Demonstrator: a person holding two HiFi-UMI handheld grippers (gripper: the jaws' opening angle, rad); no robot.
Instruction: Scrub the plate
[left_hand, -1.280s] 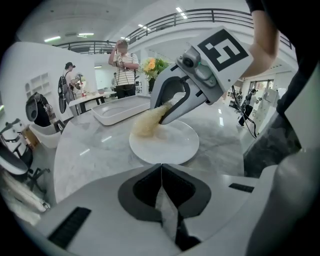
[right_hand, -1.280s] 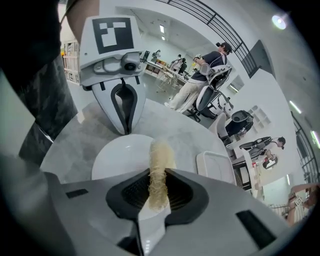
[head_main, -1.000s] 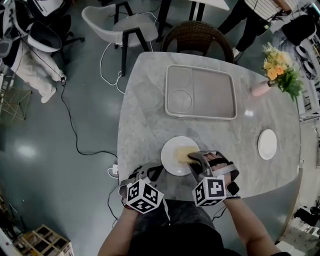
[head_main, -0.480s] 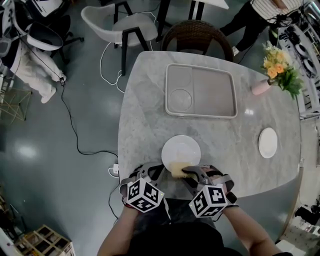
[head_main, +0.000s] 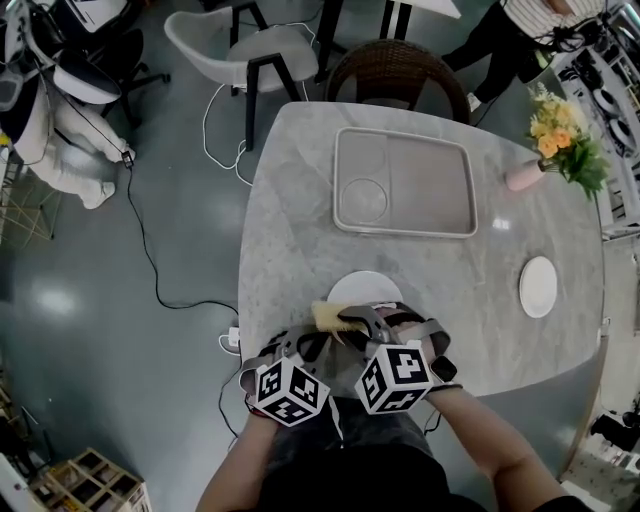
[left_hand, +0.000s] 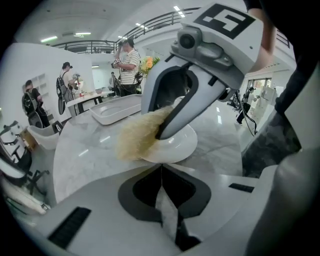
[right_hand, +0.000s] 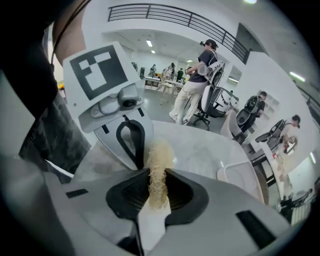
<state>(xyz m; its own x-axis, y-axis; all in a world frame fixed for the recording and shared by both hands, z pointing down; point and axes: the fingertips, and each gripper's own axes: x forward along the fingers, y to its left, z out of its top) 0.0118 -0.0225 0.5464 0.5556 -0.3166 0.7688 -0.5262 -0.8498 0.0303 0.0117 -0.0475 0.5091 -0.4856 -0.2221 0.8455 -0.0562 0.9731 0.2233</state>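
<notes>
Marble table (head_main: 300, 220); right tongs (head_main: 345, 322) grasp yellow scrubber (head_main: 328, 316) at near rim of plate (head_main: 366, 287); left tongs (left_hand: 161, 167) clenched, empty; best pressed flat, sweeping inward.

Lower centre crowded, your left gripper (head_main: 316, 343) and right gripper (head_main: 345, 323) with its sponge (head_main: 327, 315) side by side at the plate (head_main: 366, 287), bare table (head_main: 290, 240) open to you mid-frame, tray (head_main: 403, 195) blocking upper centre, vase (head_main: 522, 178) and small plate (head_main: 537, 287) at right.
</notes>
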